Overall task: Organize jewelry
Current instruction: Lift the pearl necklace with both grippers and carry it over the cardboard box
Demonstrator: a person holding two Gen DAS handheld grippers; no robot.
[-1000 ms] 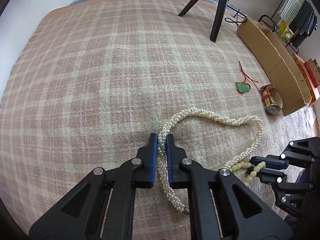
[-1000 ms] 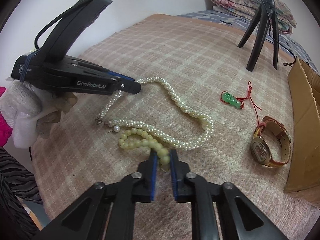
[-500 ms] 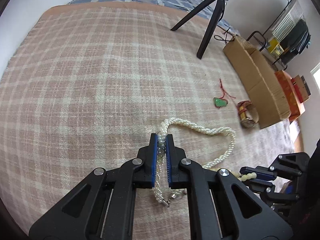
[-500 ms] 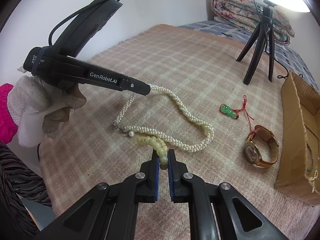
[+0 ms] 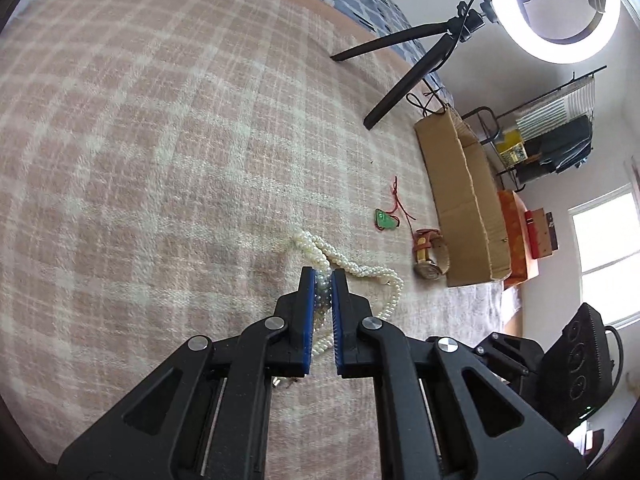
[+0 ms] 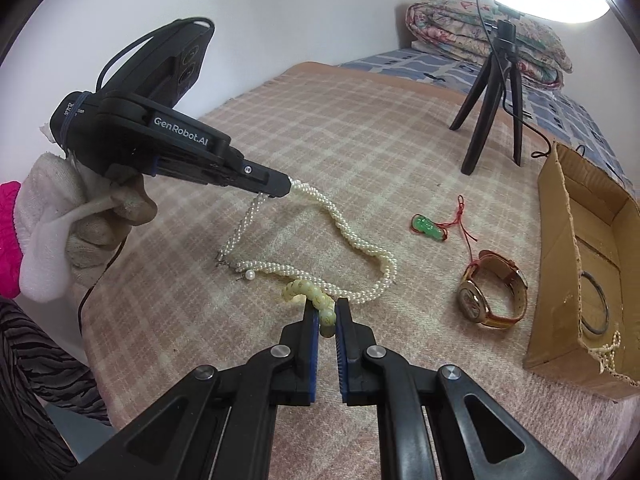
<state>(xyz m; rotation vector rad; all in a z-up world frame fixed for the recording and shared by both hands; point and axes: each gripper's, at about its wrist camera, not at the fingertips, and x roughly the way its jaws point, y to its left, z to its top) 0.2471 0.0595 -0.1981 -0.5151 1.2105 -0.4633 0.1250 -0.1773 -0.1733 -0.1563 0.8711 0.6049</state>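
Presently we are observing the pearl necklace [image 6: 348, 236] lying looped on the plaid blanket [image 6: 360, 140], one end lifted. The left gripper [image 5: 324, 276] is clamping its strands; the right gripper [image 6: 327, 312] is pinching the pale bead bracelet [image 6: 308, 294]. A pendant [image 6: 428, 227], watch [image 6: 490, 290] and cardboard box [image 6: 560, 280] are lying nearby.

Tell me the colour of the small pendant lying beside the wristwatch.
Green, on a red cord; the pendant shows best in the right wrist view.
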